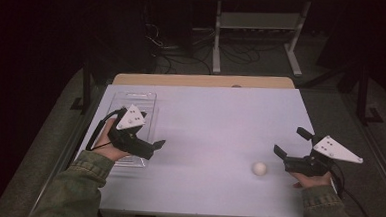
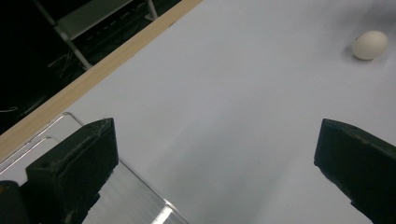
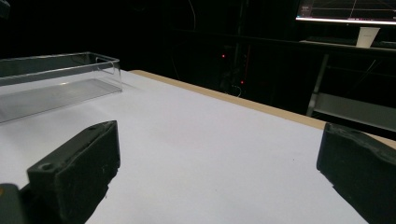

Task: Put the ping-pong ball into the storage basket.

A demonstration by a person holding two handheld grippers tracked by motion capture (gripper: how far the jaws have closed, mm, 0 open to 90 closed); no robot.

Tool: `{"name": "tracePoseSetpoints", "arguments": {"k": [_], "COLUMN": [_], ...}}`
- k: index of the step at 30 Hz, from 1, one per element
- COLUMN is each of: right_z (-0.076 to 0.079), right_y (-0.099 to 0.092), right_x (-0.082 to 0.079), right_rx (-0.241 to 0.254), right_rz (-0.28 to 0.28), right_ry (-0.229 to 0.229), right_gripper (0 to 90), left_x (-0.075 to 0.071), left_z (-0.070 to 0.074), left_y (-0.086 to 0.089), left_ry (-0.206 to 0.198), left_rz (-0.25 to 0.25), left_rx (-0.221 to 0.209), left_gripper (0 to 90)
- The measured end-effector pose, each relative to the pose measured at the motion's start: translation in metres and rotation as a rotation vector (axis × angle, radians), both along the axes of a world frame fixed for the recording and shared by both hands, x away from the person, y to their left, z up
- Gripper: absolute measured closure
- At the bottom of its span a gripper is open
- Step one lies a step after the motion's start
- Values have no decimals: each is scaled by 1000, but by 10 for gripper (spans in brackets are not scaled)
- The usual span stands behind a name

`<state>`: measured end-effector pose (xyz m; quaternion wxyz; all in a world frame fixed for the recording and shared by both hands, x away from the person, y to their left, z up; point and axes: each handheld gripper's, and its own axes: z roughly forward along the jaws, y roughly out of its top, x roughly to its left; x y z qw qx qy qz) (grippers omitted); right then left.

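A white egg-shaped ball (image 1: pixel 259 168) lies on the white table (image 1: pixel 215 119), near the front right. My right gripper (image 1: pixel 292 142) hovers just right of it, jaws wide apart with nothing between them; the right gripper view has it (image 3: pixel 219 144) open over bare table. A clear plastic tray (image 1: pixel 131 110) sits at the table's left side. My left gripper (image 1: pixel 155 149) is held over the tray's near end, pointing right. In the left gripper view it (image 2: pixel 217 140) is open and holds nothing, with the ball (image 2: pixel 370 45) far off at top right and the tray's corner (image 2: pixel 70 122) at lower left.
The table's far edge is a bare wood strip (image 1: pixel 202 81). Behind it stand a white metal rack (image 1: pixel 258 22) and loose cables (image 1: pixel 184 48) on the floor. A lit monitor (image 3: pixel 345 10) sits in the dark background. Wide open tabletop lies between the two grippers.
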<state>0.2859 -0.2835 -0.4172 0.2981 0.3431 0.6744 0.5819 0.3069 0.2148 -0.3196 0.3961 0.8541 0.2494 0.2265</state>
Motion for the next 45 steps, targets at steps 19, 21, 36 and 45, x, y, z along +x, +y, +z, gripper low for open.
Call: {"name": "tracePoseSetpoints", "arguments": {"k": [19,21,36,45], "right_z": [0,0,0,0], "right_y": [0,0,0,0], "right_x": [0,0,0,0], "right_rx": [5,5,4,5], "right_rz": [-2,-2,0,0], "right_ry": [8,7,9,9], "right_gripper": [0,0,0,0], "left_x": [11,12,19,22], "left_z": [5,5,7,6], "left_y": [-23,-26,-48,-62], "left_ry": [32,34,47,55], "left_rz": [-82,-93,-152,-182], "left_rx": [56,58,111,142], "left_gripper": [0,0,0,0]}}
